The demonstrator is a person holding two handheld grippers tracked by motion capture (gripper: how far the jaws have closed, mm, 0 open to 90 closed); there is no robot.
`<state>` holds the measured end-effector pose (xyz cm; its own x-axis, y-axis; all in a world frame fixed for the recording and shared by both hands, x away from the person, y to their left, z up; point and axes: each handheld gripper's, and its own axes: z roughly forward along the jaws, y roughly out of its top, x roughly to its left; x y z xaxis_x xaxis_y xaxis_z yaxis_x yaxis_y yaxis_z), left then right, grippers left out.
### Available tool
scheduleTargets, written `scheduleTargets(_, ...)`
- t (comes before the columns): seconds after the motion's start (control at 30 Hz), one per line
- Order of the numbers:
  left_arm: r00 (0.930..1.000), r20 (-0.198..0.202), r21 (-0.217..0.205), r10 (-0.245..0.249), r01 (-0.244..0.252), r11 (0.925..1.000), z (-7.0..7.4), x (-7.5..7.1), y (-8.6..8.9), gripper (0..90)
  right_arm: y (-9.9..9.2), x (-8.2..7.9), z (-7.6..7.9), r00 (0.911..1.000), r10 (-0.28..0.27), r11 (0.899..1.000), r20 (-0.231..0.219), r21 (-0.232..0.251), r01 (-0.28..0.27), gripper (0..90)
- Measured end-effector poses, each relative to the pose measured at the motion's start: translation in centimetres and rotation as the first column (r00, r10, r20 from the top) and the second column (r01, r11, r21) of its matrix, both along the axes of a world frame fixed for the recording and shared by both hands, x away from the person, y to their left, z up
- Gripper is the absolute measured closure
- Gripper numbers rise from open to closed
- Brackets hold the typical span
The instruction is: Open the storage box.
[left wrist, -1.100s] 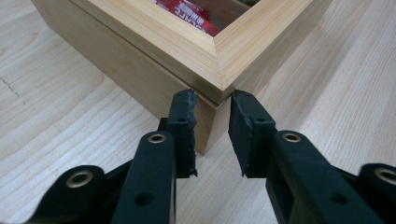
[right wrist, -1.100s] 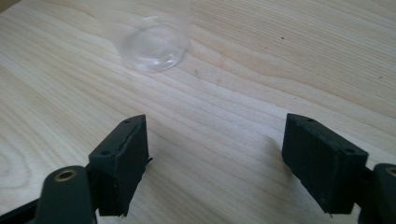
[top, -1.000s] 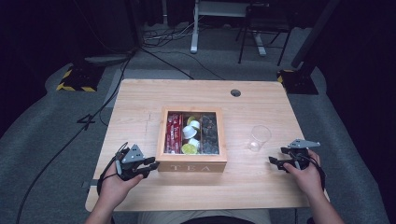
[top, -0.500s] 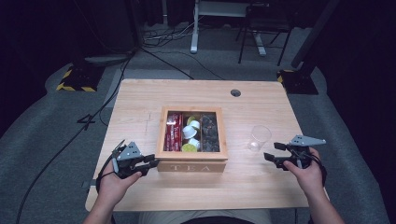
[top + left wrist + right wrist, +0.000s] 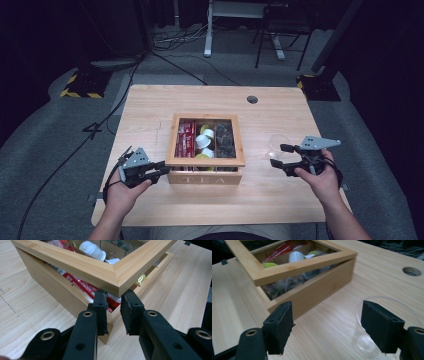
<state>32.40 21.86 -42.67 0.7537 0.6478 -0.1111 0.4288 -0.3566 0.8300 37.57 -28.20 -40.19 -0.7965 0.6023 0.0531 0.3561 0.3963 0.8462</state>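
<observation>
A wooden tea box with a glass-paned lid stands mid-table, holding red packets, white pods and dark sachets. My left gripper is at its front left corner. In the left gripper view its jaws are shut to a narrow gap, tips tucked under the lid's corner, which is lifted off the box wall. My right gripper hovers open to the box's right and has just opened slightly wider. Nothing is between its jaws; a clear glass stands partly behind one jaw.
The light wood table has a round cable hole at the back. The clear glass is right of the box. Beyond the table are grey carpet, cables and chair legs.
The right hand has risen off the table and drifted slightly inward toward the glass. The left hand has stayed at the box's corner.
</observation>
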Motion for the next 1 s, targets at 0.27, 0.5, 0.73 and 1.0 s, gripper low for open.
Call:
scheduleTargets(0.27,1.0000,0.003,-0.003,0.007,-0.007,1.0000,0.3,0.0,0.0,74.8,4.2,0.1,0.7,0.9926,0.116,0.990,0.036,-0.080,-0.113,25.5)
scheduleTargets(0.5,0.9999,0.010,0.010,0.012,-0.012,0.9999,0.3,0.0,-0.1,74.7,6.9,-0.4,0.7,0.9801,0.192,0.970,0.052,-0.162,-0.181,24.7)
scheduleTargets(0.73,0.9999,0.007,0.007,0.012,-0.012,0.9999,0.3,-0.1,-0.1,74.7,9.3,-0.8,0.2,0.9674,0.234,0.943,0.097,-0.266,-0.201,34.0)
scheduleTargets(1.0,0.9999,0.007,-0.007,0.013,-0.013,0.9999,0.3,-0.1,0.0,74.7,10.8,-1.4,0.4,0.9407,0.263,0.917,0.215,-0.357,-0.175,39.8)
